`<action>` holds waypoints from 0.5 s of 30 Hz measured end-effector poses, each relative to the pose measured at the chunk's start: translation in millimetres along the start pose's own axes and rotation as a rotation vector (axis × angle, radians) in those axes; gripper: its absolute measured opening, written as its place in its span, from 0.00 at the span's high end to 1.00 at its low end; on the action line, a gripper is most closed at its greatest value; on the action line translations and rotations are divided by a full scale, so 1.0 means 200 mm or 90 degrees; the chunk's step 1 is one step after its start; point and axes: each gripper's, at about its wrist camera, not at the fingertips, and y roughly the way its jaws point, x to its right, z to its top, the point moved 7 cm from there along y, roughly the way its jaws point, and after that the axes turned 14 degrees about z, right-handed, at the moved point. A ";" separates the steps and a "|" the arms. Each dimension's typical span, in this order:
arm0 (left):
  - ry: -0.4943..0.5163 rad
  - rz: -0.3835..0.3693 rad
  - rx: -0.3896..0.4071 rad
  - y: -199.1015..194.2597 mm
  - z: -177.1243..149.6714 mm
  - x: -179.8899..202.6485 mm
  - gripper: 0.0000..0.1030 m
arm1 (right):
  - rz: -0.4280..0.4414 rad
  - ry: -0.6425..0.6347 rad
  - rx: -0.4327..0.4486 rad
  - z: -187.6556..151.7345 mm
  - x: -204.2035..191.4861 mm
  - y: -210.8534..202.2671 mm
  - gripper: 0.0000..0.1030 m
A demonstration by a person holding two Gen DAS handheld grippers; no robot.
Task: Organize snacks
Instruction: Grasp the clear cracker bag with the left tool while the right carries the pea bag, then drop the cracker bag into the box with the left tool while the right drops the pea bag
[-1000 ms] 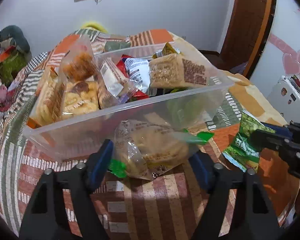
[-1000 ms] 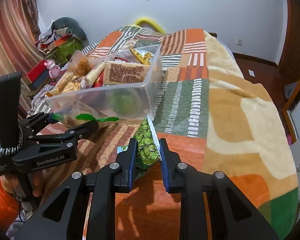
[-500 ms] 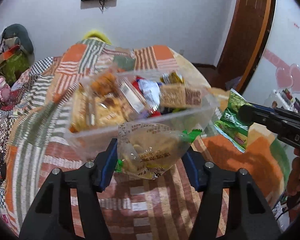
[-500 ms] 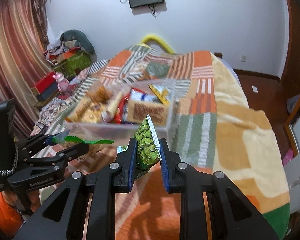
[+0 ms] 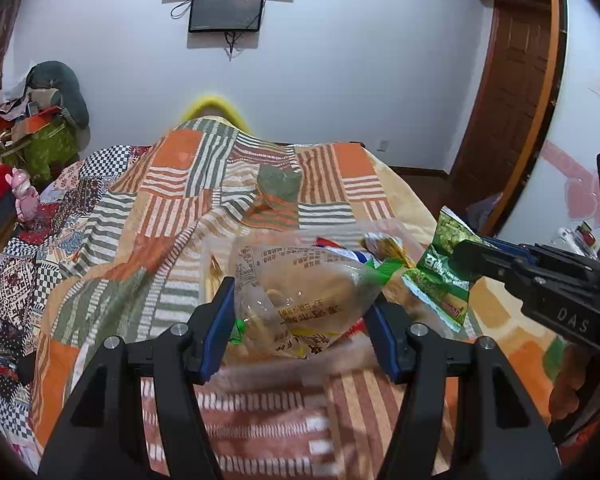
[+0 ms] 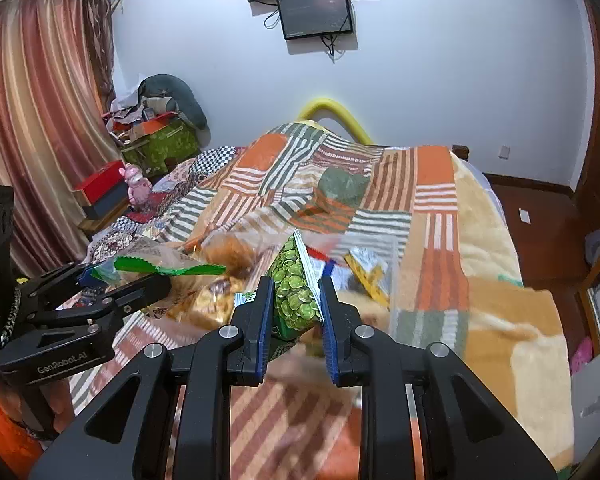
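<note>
1. Left gripper (image 5: pixel 300 328) clamped on a clear bread packet (image 5: pixel 300 300), held above the striped blanket (image 5: pixel 140 240).
2. Right gripper (image 6: pixel 294 312) clamped on a green pea snack bag (image 6: pixel 294 296), right of the bread.
3. Just beyond both: clear plastic bin (image 6: pixel 394 276) of mixed snacks, blurred.
4. Far wall: mounted monitor (image 5: pixel 226 8).

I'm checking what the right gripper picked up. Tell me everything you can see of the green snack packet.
The green snack packet is a small glossy foil pouch printed with green peas, with a white crimped edge and pale lettering on one face. It stands upright, pinched between the pads of the right gripper, lifted clear of the patchwork blanket. From the left wrist view it shows as a slightly crumpled green pouch held by its side. Nothing else appears to touch it.
</note>
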 end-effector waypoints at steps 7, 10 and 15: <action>0.003 0.018 -0.027 0.21 0.03 -0.01 0.41 | -0.011 -0.003 -0.023 0.03 0.03 0.16 0.81; 0.004 0.023 -0.034 0.26 0.02 -0.01 0.41 | -0.017 0.000 -0.032 0.04 0.05 0.21 0.81; 0.029 0.032 -0.029 0.31 0.00 0.03 0.37 | -0.016 0.002 -0.053 0.02 0.07 0.28 0.80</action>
